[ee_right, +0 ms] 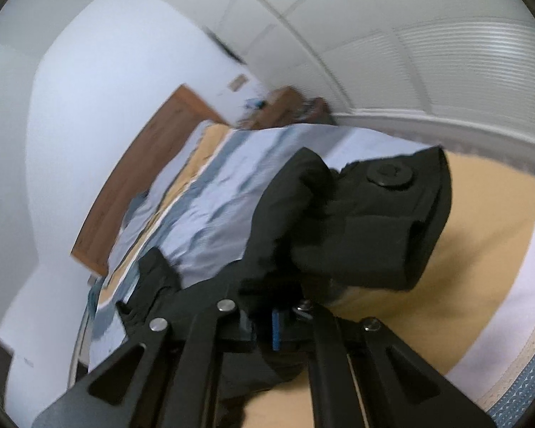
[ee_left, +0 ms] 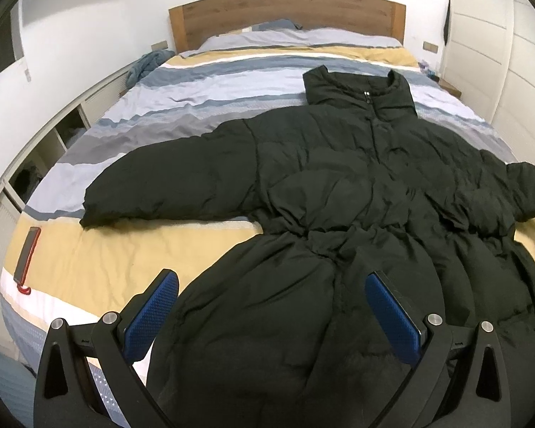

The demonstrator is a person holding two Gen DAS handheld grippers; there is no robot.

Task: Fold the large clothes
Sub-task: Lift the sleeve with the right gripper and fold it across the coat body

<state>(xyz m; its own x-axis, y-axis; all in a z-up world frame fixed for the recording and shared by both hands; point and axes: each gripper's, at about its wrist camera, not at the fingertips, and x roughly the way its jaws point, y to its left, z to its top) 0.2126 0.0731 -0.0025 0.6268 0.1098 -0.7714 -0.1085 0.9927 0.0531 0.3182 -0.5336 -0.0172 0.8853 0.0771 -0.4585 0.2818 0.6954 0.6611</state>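
A: So, where is the coat lying?

B: The black padded coat (ee_left: 356,185) is spread front up on the bed (ee_left: 100,260), collar toward the wooden headboard (ee_left: 285,10), hem at the foot edge. One sleeve stretches out toward the bed's left edge; the other reaches for the right edge.

A: And the left gripper (ee_left: 271,296)?

B: It hangs over the coat's hem with its jaws wide apart. The blue pads (ee_left: 392,317) grip nothing; the fabric lies under them, and whether they touch it I cannot tell.

A: The right gripper (ee_right: 278,317)?

B: Its jaws are clamped tight on the coat's sleeve cuff (ee_right: 374,217). The cuff is bunched just ahead of the fingers, off the striped duvet (ee_right: 224,207), with a round black snap button (ee_right: 388,174) facing the camera. That view is tilted and blurred.

A: Anything else on the bed?

B: A phone in a red case (ee_left: 26,253) lies near the left edge, toward the foot corner, well apart from the coat. Pillows (ee_left: 296,37) sit against the headboard.
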